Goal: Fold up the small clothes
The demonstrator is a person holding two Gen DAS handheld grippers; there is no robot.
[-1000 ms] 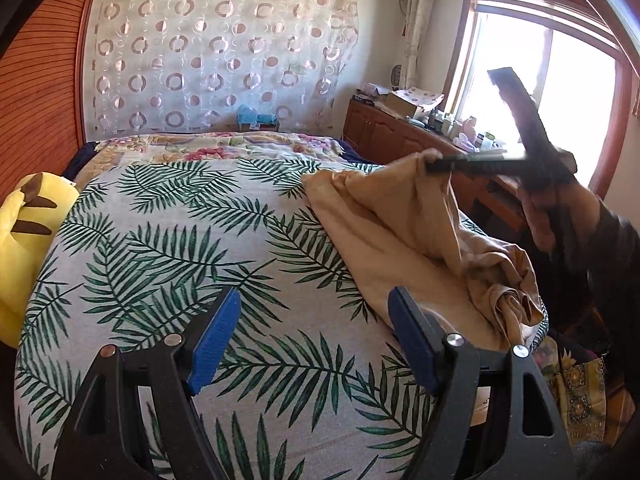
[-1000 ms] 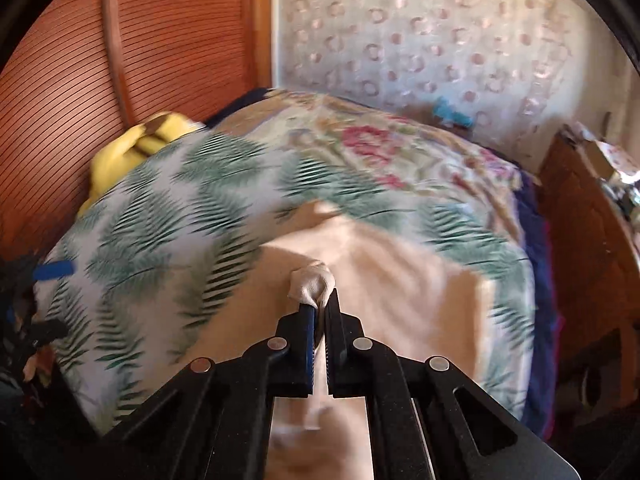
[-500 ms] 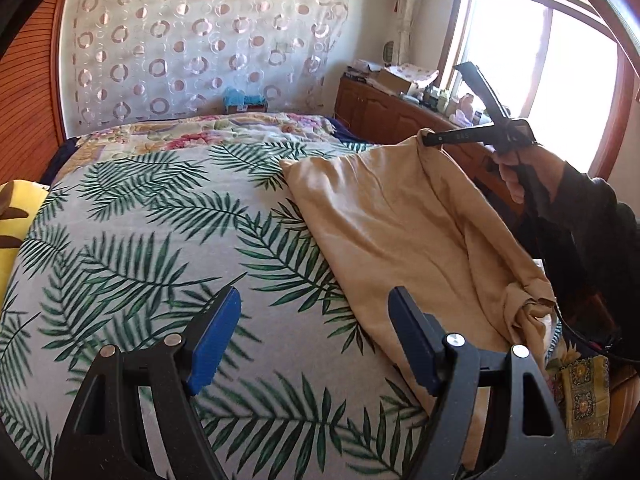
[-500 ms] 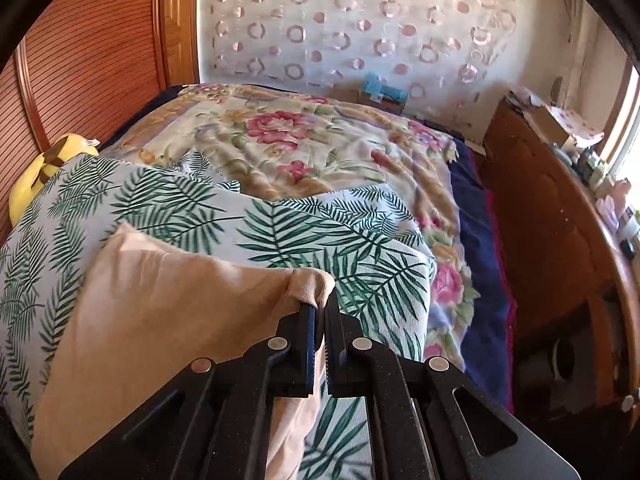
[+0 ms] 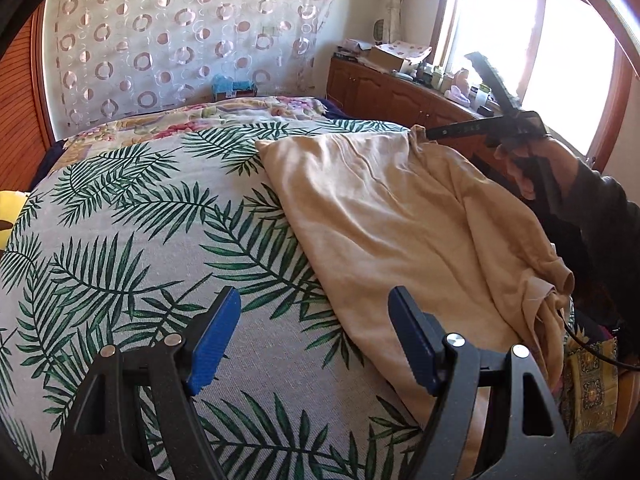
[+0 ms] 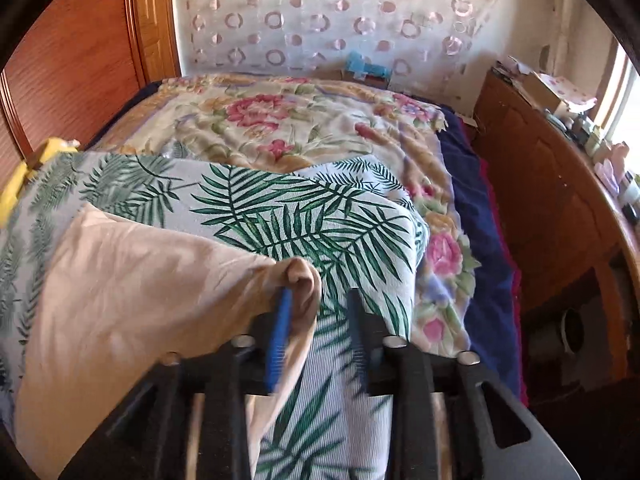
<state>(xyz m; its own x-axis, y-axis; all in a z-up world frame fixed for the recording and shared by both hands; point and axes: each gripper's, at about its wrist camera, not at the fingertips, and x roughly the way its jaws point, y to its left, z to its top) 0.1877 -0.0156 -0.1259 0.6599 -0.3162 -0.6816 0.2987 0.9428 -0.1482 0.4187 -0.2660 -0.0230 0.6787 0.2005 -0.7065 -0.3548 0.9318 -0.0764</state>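
A tan garment (image 5: 384, 216) lies spread on the palm-leaf sheet (image 5: 132, 240) toward the bed's right side, its near end bunched at the edge. My left gripper (image 5: 314, 328) hovers open above the sheet beside the garment's left edge, nothing between its blue pads. In the right wrist view the right gripper (image 6: 318, 312) has its jaws opening; the garment's (image 6: 132, 292) far corner (image 6: 304, 284) still drapes against the left pad while the right pad stands apart from it. The left wrist view shows that gripper (image 5: 430, 134), in a hand, at the garment's far right corner.
A floral blanket (image 6: 280, 128) covers the far half of the bed, with a dark blue cover (image 6: 476, 216) at its right edge. A wooden cabinet (image 5: 400, 88) with clutter runs under the window. A yellow cushion (image 5: 10, 216) lies at the left, near the wooden headboard (image 6: 72, 64).
The right gripper carried the garment's corner to the right, spreading the cloth flat, and its jaws have now parted. The left gripper shifted over the sheet toward the garment, staying open.
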